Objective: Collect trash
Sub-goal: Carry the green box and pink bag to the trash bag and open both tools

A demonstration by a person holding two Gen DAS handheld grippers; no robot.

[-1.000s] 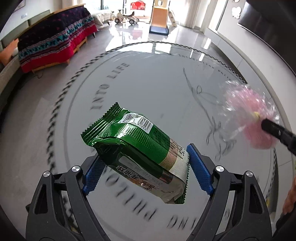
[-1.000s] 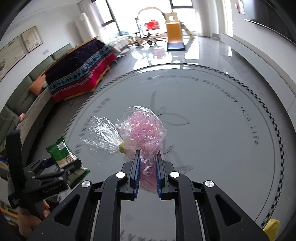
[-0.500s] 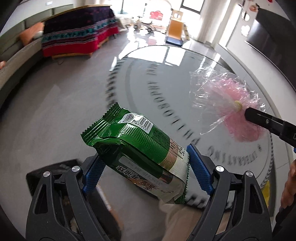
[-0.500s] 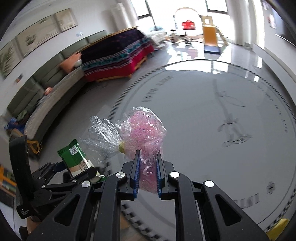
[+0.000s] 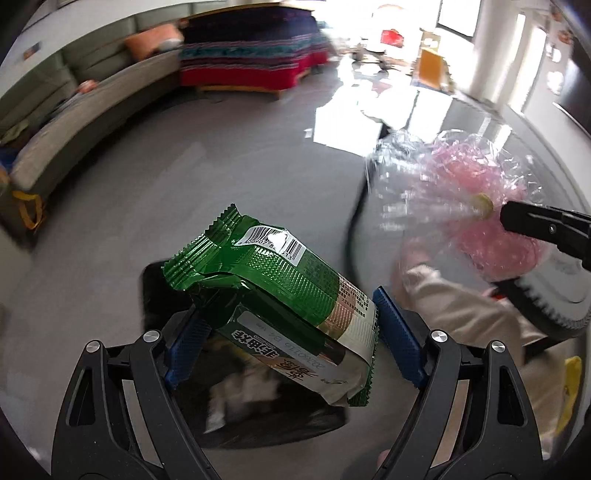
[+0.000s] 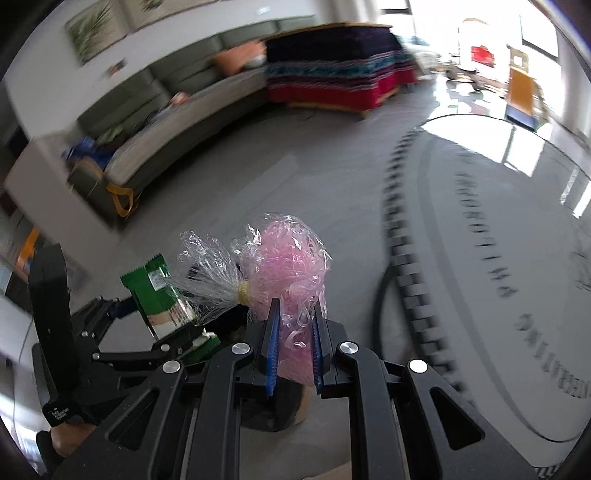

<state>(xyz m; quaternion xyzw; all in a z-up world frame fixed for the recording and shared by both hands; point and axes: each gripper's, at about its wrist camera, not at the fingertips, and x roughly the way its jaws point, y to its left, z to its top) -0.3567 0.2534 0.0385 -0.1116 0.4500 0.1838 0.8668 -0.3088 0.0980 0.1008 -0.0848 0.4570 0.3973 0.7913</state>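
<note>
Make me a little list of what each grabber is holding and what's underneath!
left gripper: shut on the crinkly green foil snack packet
right gripper: shut on the clear plastic bag of pink shreds, tied with a yellow band
below the packet: black bin on the grey floor, contents blurred
nearby: round glass table with printed letters

Grey floor (image 5: 229,147) fills the middle. A pale green sofa (image 6: 177,110) curves along the white wall at upper left, a red patterned cloth (image 6: 332,74) lies upper centre, and bright windows (image 6: 535,33) glare at upper right.
</note>
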